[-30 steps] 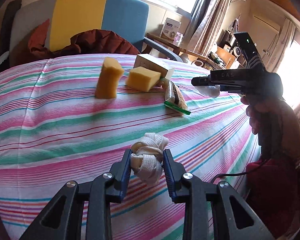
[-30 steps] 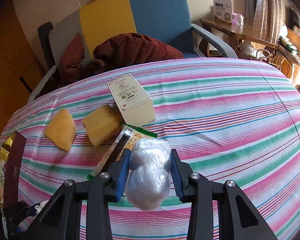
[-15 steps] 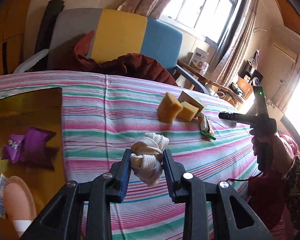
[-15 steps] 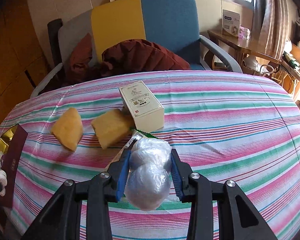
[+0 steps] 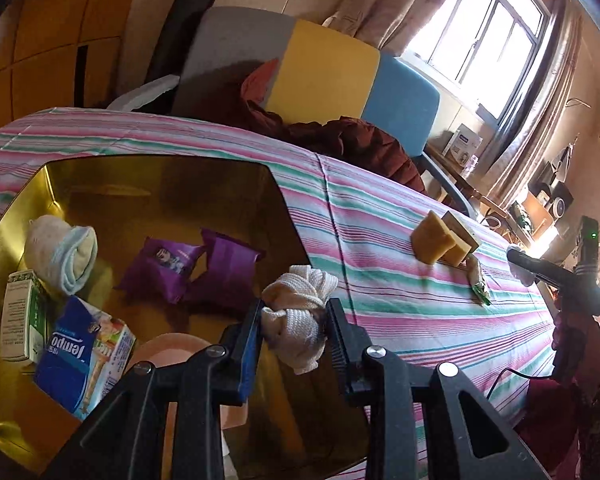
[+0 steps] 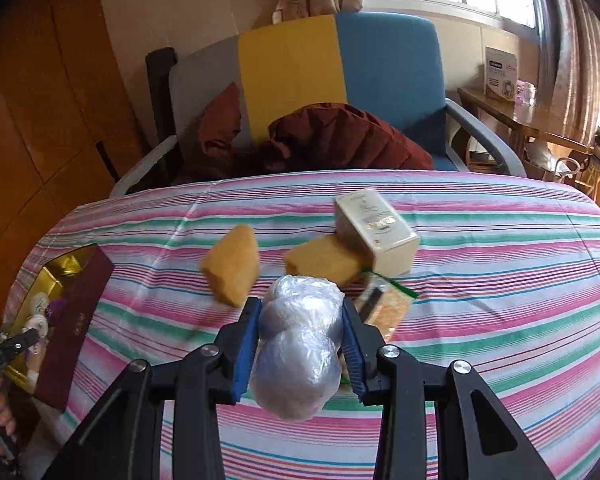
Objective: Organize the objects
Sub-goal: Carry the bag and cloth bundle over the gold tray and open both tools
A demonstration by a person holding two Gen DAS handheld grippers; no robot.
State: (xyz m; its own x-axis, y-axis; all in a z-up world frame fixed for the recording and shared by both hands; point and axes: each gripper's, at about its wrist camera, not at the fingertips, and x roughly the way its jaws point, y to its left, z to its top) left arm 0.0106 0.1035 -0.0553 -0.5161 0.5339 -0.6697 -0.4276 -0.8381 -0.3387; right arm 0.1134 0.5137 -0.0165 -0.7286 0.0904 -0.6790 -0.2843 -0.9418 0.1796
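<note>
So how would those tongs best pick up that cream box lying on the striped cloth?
Probably across the cream box's two long sides, coming down from above. It lies flat, longer than wide, so the narrow span suits the tongs. One end butts against a yellow sponge, so grip nearer the free far end.

Behind the striped worktop (image 6: pixel 500 300): armchair (image 6: pixel 340 68) in grey, yellow, blue, maroon jacket (image 6: pixel 340 140) heaped on its seat; curtained window (image 5: pixel 488 28) beyond.
</note>
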